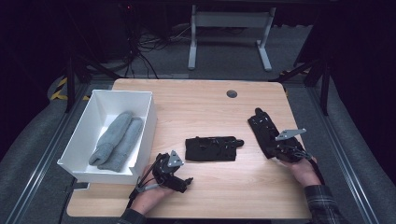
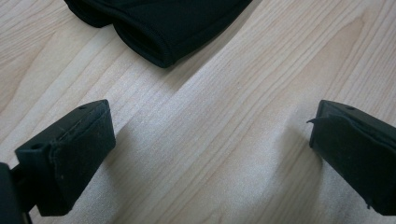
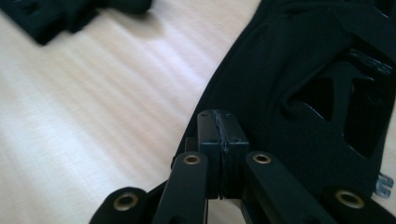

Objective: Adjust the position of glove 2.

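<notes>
Right gripper view: jaws of right gripper (image 3: 223,135) pressed together, pinching the edge of a black glove (image 3: 299,88); no gap visible betw. pads. That glove fills the right side of the view, w/ cut-outs and raised trim on its back. Second black glove (image 3: 56,14) lies farther off at top left, blurred, apart from the held one.

Left gripper view: left gripper (image 2: 210,140) jaws spread wide, nothing betw. them, just bare wood of the table (image 2: 233,93). Cuff end of the second glove (image 2: 154,28) sits ahead of the jaws, near but not touching either pad.

High view: right gripper (image 1: 280,151) near the table's right edge, held by the right hand (image 1: 303,170), clamped at the near end of the glove (image 1: 264,130), which runs away toward the far edge, slightly tilted left. Second glove (image 1: 212,148) lies flat near table centre, long side parallel w/ the front edge. Left gripper (image 1: 180,179) low by the front edge, just left of and nearer than that glove, left hand (image 1: 149,196) behind it. White bin (image 1: 140,100) sits at the table's left edge, overhanging it a bit; two grey socks (image 1: 116,140) lie side by side inside, touching.
</notes>
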